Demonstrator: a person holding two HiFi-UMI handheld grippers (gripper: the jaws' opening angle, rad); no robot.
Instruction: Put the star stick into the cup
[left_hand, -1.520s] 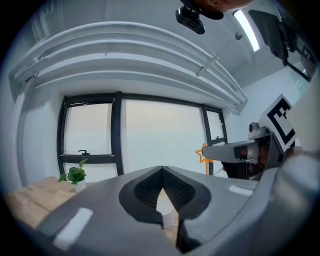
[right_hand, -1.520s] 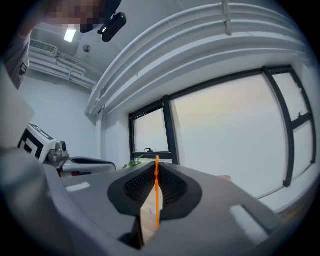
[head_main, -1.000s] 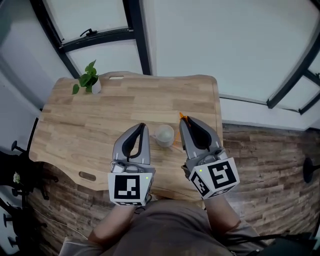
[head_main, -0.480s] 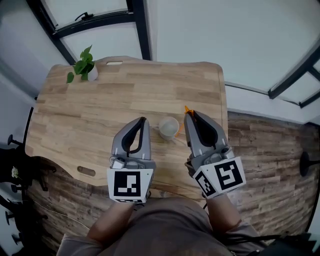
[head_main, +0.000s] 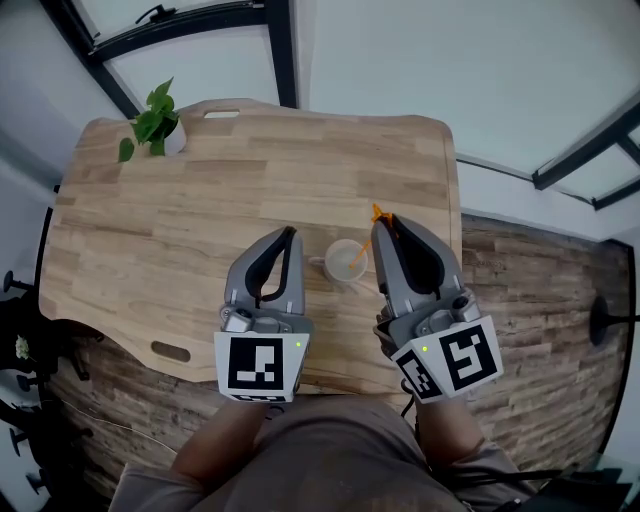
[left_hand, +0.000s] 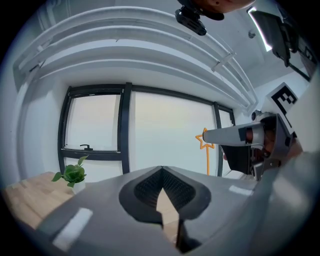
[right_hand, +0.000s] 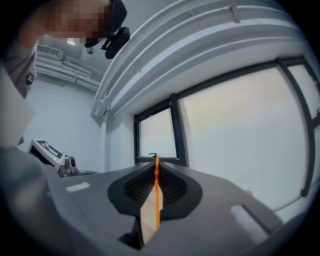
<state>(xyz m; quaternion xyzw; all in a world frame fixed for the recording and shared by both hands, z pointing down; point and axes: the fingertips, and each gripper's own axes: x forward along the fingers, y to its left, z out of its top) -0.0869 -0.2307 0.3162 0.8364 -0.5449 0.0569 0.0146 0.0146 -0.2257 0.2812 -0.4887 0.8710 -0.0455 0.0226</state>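
Head view: potted plant (head_main: 150, 125) at the far left corner of the counter (head_main: 200, 220). Left claw (head_main: 288, 236) pinched closed with nothing in it, just left of the cup (head_main: 345, 262). Cup stands on the counter between both claws. Right claw (head_main: 381, 222) clamped on the star stick (head_main: 377, 213), star on top. Its lower end looks dipped into the cup, hard to confirm.
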